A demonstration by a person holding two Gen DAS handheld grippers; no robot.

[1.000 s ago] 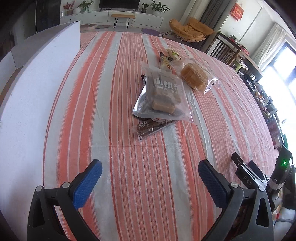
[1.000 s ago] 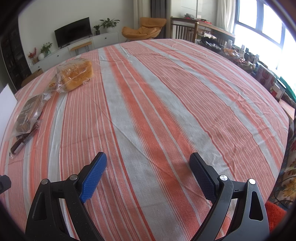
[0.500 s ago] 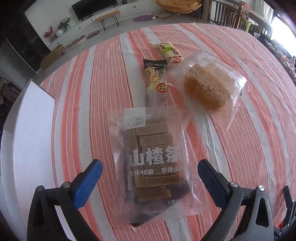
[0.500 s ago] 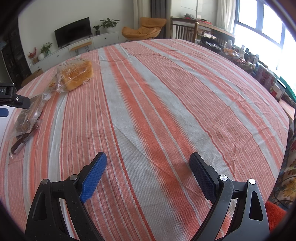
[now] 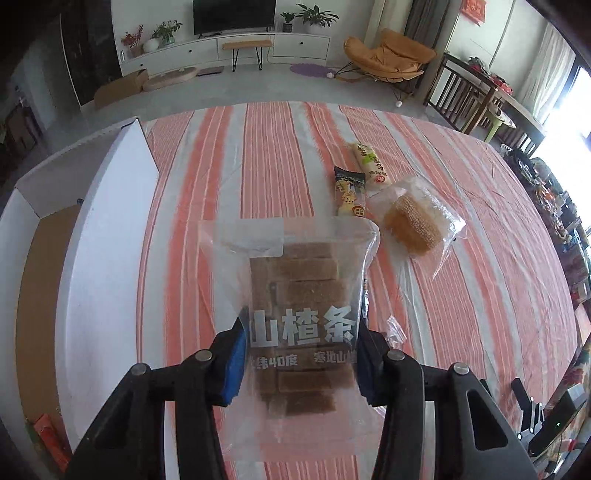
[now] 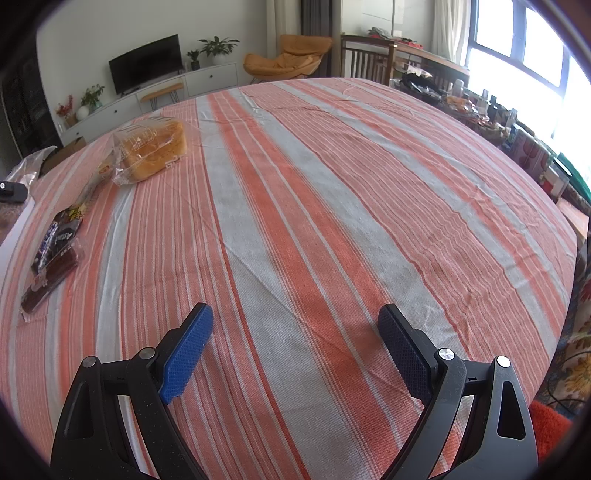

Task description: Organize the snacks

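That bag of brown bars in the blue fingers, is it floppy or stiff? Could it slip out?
Probably floppy at the edges: the clear bag is thin film, and its empty top stands loose above the bars. The stacked bars likely stiffen its middle. The left gripper is closing on its sides; glossy plastic could slip, though the textured fingers should help.

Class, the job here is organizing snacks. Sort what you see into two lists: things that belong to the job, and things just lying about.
Belongs to the job:
- hawthorn strip bag, between the closing left gripper jaws
- bread packet
- two snack sticks
- dark snack packet
- white box
- right gripper, open

Just lying about:
- TV
- orange chair
- potted plants
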